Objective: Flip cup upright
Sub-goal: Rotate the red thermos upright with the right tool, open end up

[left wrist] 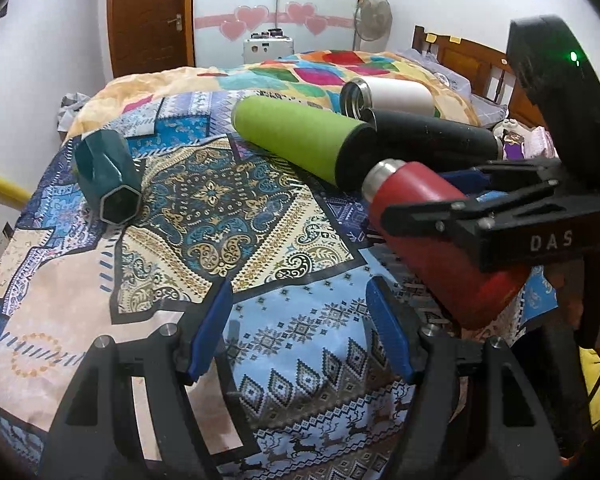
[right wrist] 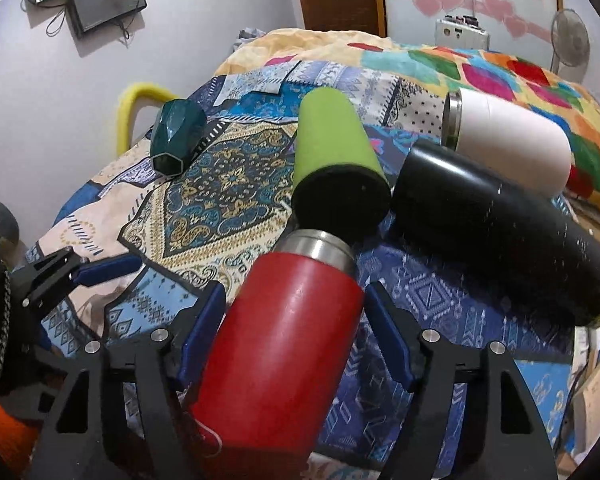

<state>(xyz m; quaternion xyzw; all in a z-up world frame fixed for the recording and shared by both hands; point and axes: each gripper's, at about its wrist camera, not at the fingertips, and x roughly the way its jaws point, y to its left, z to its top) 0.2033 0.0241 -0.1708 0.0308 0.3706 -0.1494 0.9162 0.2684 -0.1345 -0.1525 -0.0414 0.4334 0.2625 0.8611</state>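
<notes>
A red cup (right wrist: 284,336) with a steel neck lies on its side on the patterned bedspread (right wrist: 228,184), between the blue pads of my right gripper (right wrist: 296,308). The pads sit close on both sides of it; the jaws look closed on it. In the left wrist view the red cup (left wrist: 432,220) is at the right, with the right gripper (left wrist: 440,204) around it. My left gripper (left wrist: 300,312) is open and empty over the bedspread (left wrist: 220,208), left of the red cup.
A green cup (left wrist: 296,140), a black bottle (left wrist: 432,132) and a white cup (left wrist: 392,94) lie on their sides behind the red one. A dark teal faceted cup (left wrist: 108,176) lies at the left. A yellow chair (right wrist: 136,108) stands by the bed's left edge.
</notes>
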